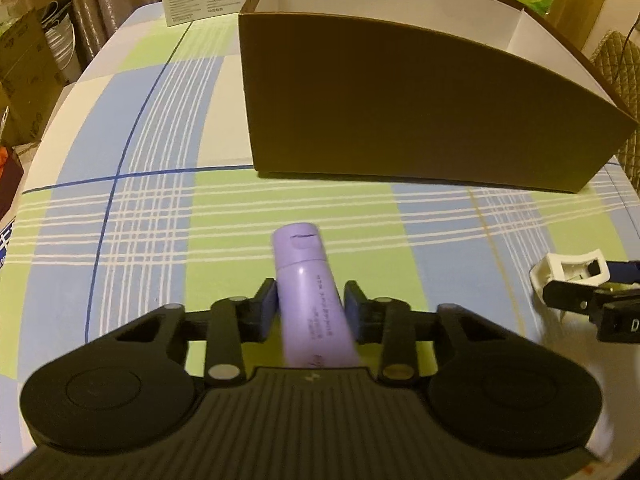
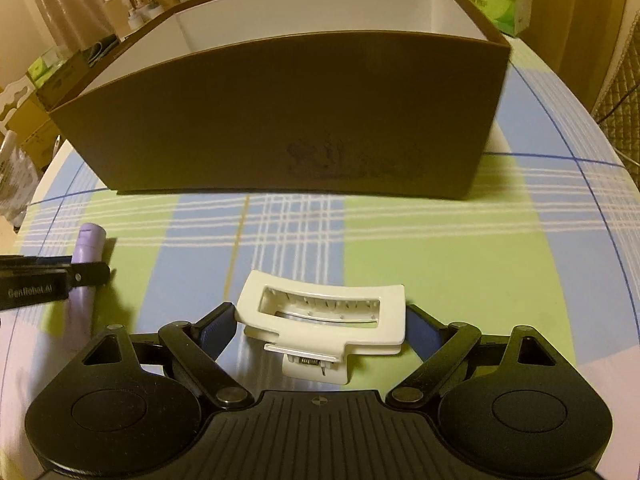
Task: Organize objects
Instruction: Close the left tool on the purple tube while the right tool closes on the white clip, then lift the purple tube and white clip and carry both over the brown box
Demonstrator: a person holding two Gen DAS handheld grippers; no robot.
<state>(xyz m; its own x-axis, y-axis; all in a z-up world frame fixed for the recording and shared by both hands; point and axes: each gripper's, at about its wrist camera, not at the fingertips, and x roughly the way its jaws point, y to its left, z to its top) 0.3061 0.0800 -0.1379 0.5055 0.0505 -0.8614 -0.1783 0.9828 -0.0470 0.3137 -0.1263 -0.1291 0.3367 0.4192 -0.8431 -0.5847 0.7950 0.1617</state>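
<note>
Left tongs (image 1: 310, 304) clamped on purple tube (image 1: 310, 292), lying on bench (image 1: 160, 208). Right tongs (image 2: 320, 330) spread wide around white hair clip (image 2: 322, 320), pads not touching. Brown box (image 1: 400, 112) beyond, clear cloth strip between.

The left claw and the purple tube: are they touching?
Touching. In the left wrist view, the left claw has both pads pressed against the sides of the purple tube, with no gap visible on either side.
</note>
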